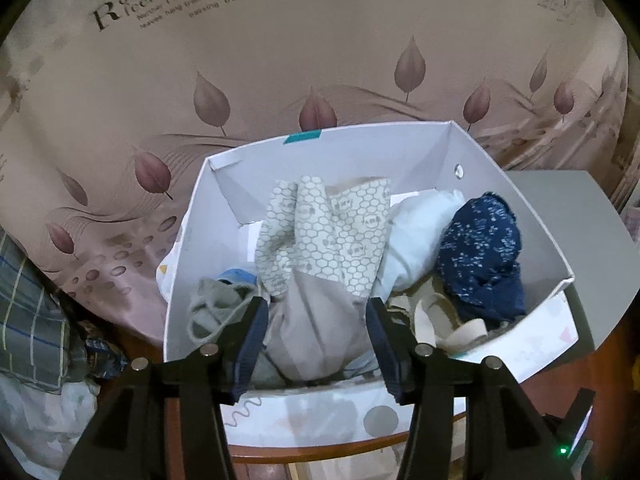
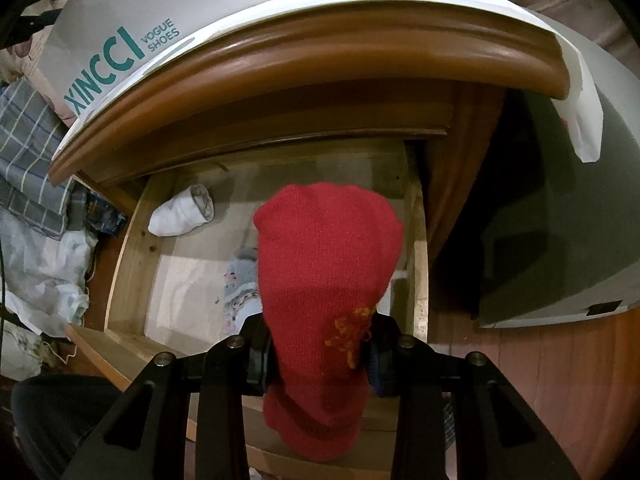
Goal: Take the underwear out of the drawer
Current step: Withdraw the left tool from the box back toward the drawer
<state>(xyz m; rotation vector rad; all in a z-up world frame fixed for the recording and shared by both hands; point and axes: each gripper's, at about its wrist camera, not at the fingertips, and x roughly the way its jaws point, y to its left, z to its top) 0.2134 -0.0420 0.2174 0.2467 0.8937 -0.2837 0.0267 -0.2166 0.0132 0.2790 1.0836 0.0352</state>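
In the right wrist view my right gripper (image 2: 320, 352) is shut on a red knitted garment (image 2: 328, 264) with orange yarn stitching, held above the open wooden drawer (image 2: 132, 240). In the drawer lie a rolled white piece (image 2: 182, 216) and a pale patterned piece (image 2: 240, 284), partly hidden by the red garment. In the left wrist view my left gripper (image 1: 316, 312) is open over a white box (image 1: 188, 264) holding several garments: a honeycomb-print piece (image 1: 332, 232), a navy speckled piece (image 1: 480, 256), a light blue piece (image 1: 416, 236) and a grey piece (image 1: 316, 328) between the jaws.
The box stands on a brown wooden nightstand top (image 2: 320, 44), beside a grey panel (image 1: 580, 220). A leaf-print curtain (image 1: 280, 60) hangs behind. A plaid cloth (image 1: 28, 304) and white bags (image 2: 40, 264) lie at the left. A shoebox (image 2: 132, 20) shows above the drawer.
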